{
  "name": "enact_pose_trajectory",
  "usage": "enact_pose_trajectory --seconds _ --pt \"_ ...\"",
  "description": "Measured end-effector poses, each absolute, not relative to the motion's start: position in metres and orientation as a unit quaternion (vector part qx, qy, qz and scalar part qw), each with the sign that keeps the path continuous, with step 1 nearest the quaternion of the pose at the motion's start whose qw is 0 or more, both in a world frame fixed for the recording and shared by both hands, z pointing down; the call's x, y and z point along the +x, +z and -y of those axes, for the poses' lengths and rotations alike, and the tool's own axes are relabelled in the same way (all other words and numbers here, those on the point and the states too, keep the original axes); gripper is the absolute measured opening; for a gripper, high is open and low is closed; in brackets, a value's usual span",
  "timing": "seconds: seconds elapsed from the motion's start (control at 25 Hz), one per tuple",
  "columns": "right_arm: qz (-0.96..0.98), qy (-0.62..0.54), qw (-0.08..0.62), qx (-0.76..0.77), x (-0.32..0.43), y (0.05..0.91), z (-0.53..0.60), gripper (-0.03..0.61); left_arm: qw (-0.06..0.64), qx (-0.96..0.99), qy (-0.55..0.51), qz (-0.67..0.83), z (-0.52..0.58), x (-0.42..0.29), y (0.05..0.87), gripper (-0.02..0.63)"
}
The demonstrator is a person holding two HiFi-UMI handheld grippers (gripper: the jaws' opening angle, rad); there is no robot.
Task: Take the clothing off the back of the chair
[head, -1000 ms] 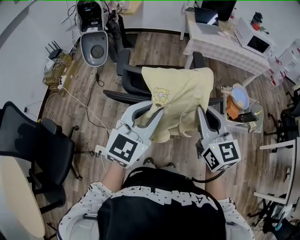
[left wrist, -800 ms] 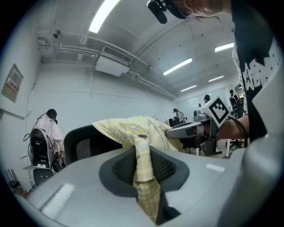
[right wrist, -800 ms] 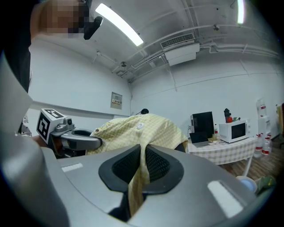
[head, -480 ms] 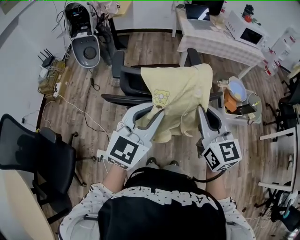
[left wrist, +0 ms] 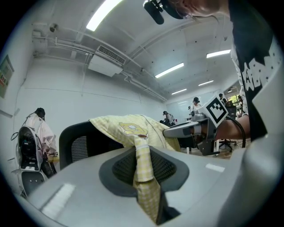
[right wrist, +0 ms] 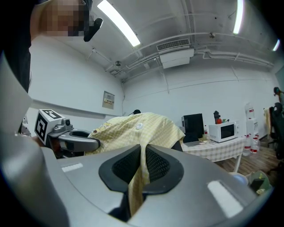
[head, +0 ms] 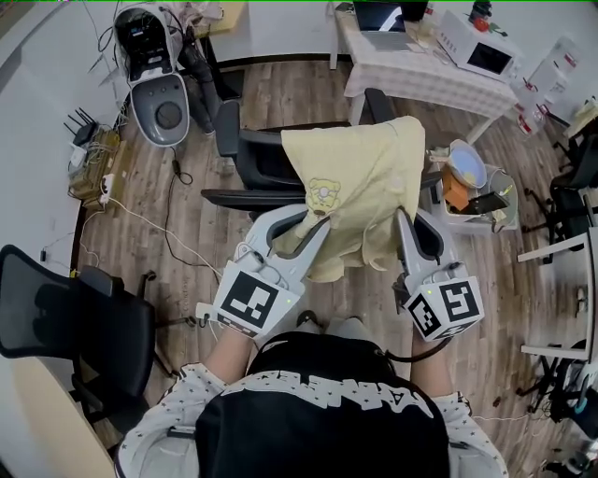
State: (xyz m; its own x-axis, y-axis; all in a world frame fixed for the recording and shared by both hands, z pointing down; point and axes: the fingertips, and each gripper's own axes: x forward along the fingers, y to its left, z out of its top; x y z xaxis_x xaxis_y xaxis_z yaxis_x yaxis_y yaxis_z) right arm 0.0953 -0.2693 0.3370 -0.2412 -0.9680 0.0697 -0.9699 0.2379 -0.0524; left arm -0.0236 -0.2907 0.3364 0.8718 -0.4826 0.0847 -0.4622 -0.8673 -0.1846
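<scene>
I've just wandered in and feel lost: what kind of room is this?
Most likely an office or lab workroom: a black office chair stands on the wood floor, and a cloth-covered table carries a laptop and a microwave.

grippers 2: left gripper [head: 313, 227], right gripper [head: 401, 217] | yellow garment [head: 360, 182] 1 | microwave [head: 478, 56] 1 | laptop [head: 378, 15] 1

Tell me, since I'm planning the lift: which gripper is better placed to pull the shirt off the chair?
Right, narrowly. The right gripper clamps the shirt edge leading straight to the chair back; the left gripper pinches a hanging corner. Both should lift.
</scene>
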Motion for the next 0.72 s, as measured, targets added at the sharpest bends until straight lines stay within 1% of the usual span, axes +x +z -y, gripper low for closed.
enact_pose_trajectory --seconds 0.36,0.72 --pt "0.781 0.044 0.018 0.623 0.0944 0.3376 0.264 0.041 0.078 -0.967 -0.061 -0.235 0.2847 -0.0247 0.3358 0.066" --pt "0.789 0.042 0.009 0.613 0.0906 0.3362 0.2598 0.041 0.088 -0.962 -0.071 -0.248 0.2806 -0.0278 0.335 0.066"
